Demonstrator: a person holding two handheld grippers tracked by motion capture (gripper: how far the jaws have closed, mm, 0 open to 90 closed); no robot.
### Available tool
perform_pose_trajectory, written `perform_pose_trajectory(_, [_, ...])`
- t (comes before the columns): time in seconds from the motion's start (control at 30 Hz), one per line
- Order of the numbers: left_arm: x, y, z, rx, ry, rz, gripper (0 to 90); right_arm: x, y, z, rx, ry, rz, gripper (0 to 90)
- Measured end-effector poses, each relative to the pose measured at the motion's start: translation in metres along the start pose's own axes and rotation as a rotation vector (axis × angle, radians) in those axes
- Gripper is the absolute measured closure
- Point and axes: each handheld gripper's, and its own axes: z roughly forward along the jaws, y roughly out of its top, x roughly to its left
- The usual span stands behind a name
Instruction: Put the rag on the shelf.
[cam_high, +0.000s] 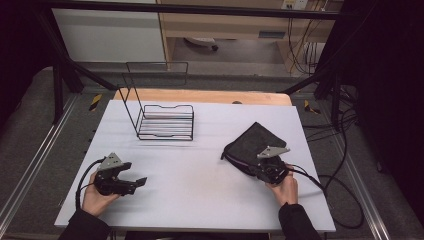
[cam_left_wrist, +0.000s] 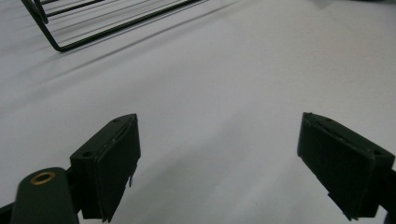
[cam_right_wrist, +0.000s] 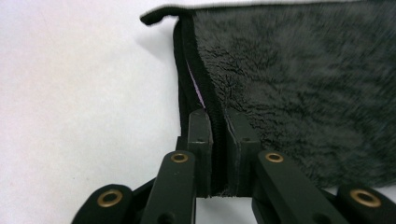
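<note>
Right gripper (cam_high: 259, 169) pinches the near edge of the dark fuzzy cloth (cam_high: 252, 142), jaws clamped on its hem, probably to lift or fold it. Cloth lies toward the table's (cam_high: 200, 190) right edge. Left gripper (cam_high: 136, 182) rests near the front-left corner, jaws spread, empty. Wire rack (cam_high: 165, 121) sits toward the far-left.

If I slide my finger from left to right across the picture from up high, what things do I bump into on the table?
Left gripper held open, then the black wire rack, then the dark fuzzy cloth, then the right gripper pinching the cloth's edge.
</note>
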Motion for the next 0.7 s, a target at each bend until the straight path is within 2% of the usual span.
perform_pose_trajectory(0.07, [0.0, 0.0, 0.0, 0.0, 0.0, 0.003, 13.2, -0.001, 0.0, 0.002, 0.004, 0.025, 0.015, 74.7])
perform_pose_trajectory(0.1, [0.0, 0.0, 0.0, -0.001, -0.001, 0.0, 13.2, 0.0, 0.001, 0.001, -0.015, 0.045, 0.018, 71.8])
perform_pose_trajectory(0.17, [0.0, 0.001, 0.0, 0.001, -0.002, -0.001, 13.2, 0.002, 0.006, -0.002, -0.085, 0.106, 0.035, 66.4])
perform_pose_trajectory(0.2, [0.0, 0.001, 0.001, 0.001, -0.002, 0.0, 13.2, 0.004, 0.009, -0.003, -0.105, 0.113, 0.03, 62.3])
perform_pose_trajectory(0.27, [-0.001, 0.001, 0.001, 0.003, -0.002, 0.002, 13.2, 0.01, 0.02, -0.002, -0.135, 0.101, -0.01, 59.3])
perform_pose_trajectory(0.3, [-0.001, 0.002, 0.001, 0.003, -0.003, 0.003, 13.2, 0.014, 0.027, 0.003, -0.139, 0.091, -0.029, 55.8])
perform_pose_trajectory(0.37, [-0.001, 0.002, 0.001, 0.003, -0.003, 0.004, 13.2, 0.019, 0.037, 0.016, -0.137, 0.082, -0.052, 54.7])
perform_pose_trajectory(0.57, [0.0, 0.001, 0.0, 0.001, -0.006, -0.001, 13.4, 0.024, 0.058, 0.063, -0.078, 0.012, -0.069, 54.8])
perform_pose_trajectory(0.63, [-0.001, 0.001, 0.0, 0.001, -0.006, 0.0, 13.4, 0.024, 0.06, 0.074, -0.058, -0.013, -0.08, 56.0])
perform_pose_trajectory(0.7, [-0.001, 0.001, 0.0, 0.0, -0.008, 0.001, 13.5, 0.023, 0.06, 0.08, -0.066, -0.03, -0.073, 58.5])
